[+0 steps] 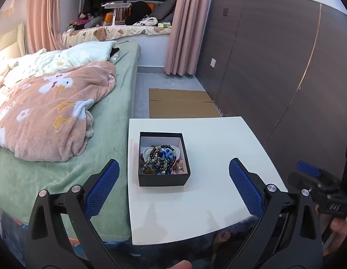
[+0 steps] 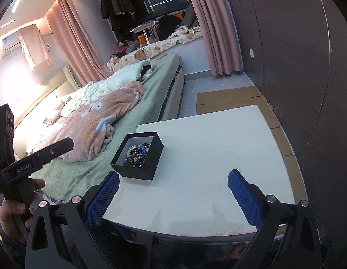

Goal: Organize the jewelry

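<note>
- One black box (image 1: 163,159) stands on the white tabletop (image 1: 218,157), near its edge beside the bed (image 1: 61,134), and holds a heap of bead jewelry (image 1: 161,159).
- The left tongs (image 1: 173,186) are spread wide and hold nothing; the box lies just ahead, between the lines of the two blue pads (image 1: 101,188).
- The right tongs (image 2: 173,195) are spread wide too and empty; the box lies ahead and to their left, apart from both pads.
</note>
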### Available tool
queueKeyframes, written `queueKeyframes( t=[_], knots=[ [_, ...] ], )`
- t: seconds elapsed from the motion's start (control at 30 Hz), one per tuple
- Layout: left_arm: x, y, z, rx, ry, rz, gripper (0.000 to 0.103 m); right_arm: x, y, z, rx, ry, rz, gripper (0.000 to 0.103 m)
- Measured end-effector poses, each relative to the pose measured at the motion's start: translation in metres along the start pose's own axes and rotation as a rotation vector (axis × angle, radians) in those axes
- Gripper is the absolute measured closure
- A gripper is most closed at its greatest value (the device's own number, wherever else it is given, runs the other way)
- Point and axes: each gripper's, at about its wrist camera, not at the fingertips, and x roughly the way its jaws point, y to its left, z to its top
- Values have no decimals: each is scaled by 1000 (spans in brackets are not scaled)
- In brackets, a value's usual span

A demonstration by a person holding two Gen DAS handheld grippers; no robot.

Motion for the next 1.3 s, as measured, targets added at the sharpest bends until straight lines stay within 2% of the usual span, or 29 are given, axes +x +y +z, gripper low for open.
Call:
queueKeyframes(
  t=[0.37, 0.7, 1.3],
  knots=[
    [-1, -3, -3, -12, -10, -8, 5, -8, -8, 2, 12, -18, 15, 8],
    [-3, 5, -1, -45, -17, -10, 5, -9, -5, 1, 6, -24, -6, 8],
    [-17, -3, 4, -9, -40, -8, 5, -11, -4, 0, 5, -28, 2, 8]
  ],
)
